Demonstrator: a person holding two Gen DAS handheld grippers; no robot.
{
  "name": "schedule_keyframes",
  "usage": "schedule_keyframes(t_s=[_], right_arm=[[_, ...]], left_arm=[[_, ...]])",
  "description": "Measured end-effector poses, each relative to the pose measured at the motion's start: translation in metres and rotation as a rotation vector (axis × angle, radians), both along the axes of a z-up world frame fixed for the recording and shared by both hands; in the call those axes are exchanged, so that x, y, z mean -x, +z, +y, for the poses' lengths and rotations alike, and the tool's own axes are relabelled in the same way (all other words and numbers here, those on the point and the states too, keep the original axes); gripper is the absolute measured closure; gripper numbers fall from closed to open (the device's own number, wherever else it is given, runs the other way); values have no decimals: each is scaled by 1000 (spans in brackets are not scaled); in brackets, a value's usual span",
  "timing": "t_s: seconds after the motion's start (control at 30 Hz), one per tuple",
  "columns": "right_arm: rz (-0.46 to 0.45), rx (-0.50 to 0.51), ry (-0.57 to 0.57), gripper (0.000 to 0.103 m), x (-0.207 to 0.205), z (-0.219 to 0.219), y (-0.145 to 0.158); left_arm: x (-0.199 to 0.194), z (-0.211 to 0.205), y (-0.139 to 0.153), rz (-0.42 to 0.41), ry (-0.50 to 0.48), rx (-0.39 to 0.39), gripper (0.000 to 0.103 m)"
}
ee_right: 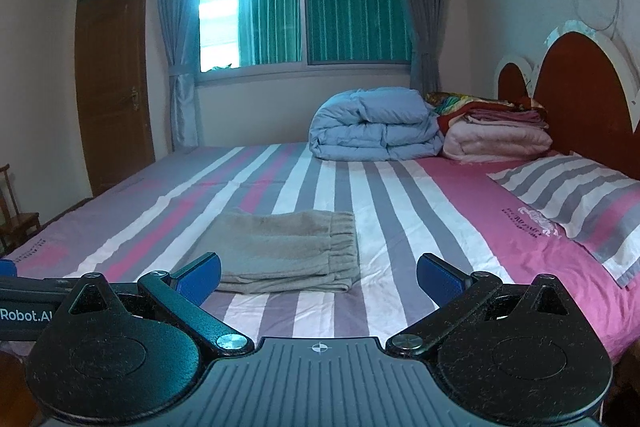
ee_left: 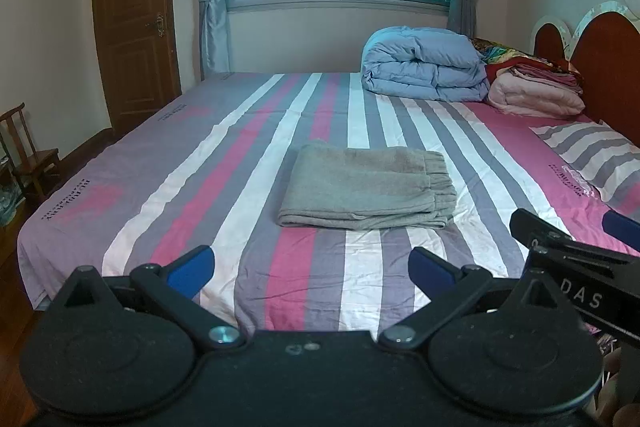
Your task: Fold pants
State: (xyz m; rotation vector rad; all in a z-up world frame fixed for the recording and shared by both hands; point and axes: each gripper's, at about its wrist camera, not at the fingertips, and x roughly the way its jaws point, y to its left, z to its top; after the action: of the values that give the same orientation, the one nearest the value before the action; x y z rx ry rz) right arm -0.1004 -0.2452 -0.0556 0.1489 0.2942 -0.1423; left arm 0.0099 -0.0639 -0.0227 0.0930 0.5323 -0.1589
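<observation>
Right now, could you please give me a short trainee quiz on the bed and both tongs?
1. True or false: the pants lie folded on the bed.
2. Are the left tongs and right tongs open or shut?
3. Beside the blue duvet sits: A a pink stack, B a lamp, C a box?

Key: 1 true; 2 open, both empty; 3 A.

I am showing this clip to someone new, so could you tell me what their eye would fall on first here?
First, the grey pants, folded into a neat rectangle in the middle of the pink, grey and white striped bed. Next, the folded blue duvet at the far side near the headboard, with a stack of pink bedding right of it. Both the left gripper and right gripper hang open in the foreground, holding nothing.
</observation>
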Motion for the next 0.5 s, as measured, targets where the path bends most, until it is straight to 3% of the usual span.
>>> schedule_keyframes(t_s=[0.5], right_arm=[[9,-3,-2,0,-1,1,-3]], left_arm=[[-1,0,-2,2,-1,-2,6]])
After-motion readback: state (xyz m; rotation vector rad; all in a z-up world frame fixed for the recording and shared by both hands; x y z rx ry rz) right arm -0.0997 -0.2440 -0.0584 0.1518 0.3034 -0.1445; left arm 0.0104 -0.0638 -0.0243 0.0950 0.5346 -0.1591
